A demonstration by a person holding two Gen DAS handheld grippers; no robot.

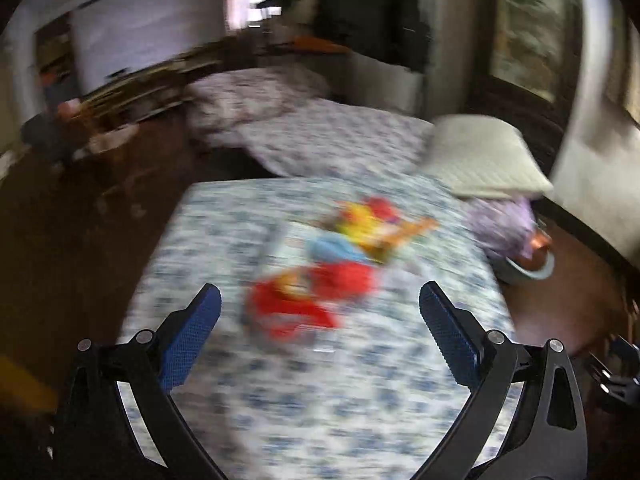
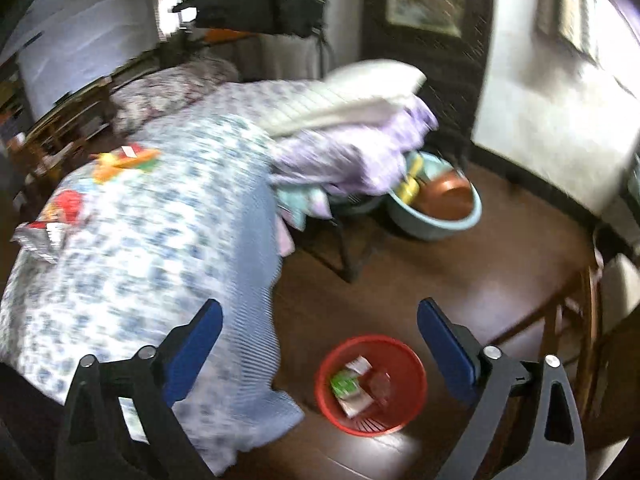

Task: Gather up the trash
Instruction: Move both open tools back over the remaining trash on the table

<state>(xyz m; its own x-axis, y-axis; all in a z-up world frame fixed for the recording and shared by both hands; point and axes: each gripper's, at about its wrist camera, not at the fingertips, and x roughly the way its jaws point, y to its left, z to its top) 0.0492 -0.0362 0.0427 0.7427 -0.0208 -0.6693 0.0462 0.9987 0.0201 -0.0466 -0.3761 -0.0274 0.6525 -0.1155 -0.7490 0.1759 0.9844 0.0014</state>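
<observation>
Snack wrappers lie on a bed with a blue-and-white floral cover (image 1: 320, 380). A red wrapper (image 1: 308, 300) lies just ahead of my left gripper (image 1: 320, 300), which is open and empty above the bed. A yellow-orange wrapper (image 1: 372, 224) and a light blue one (image 1: 332, 248) lie farther on. In the right wrist view the red wrapper (image 2: 56, 216) and the yellow-orange one (image 2: 124, 160) lie on the bed at left. My right gripper (image 2: 320, 316) is open and empty above a red bin (image 2: 372, 384) on the floor, which holds some wrappers.
A white pillow (image 1: 480, 156) and a folded purple blanket (image 2: 352, 156) lie at the bed's head. A light blue basin (image 2: 436, 204) with a copper bowl stands on the brown floor. A wooden chair (image 2: 580, 312) stands at right. Shelves (image 1: 132, 88) line the far left.
</observation>
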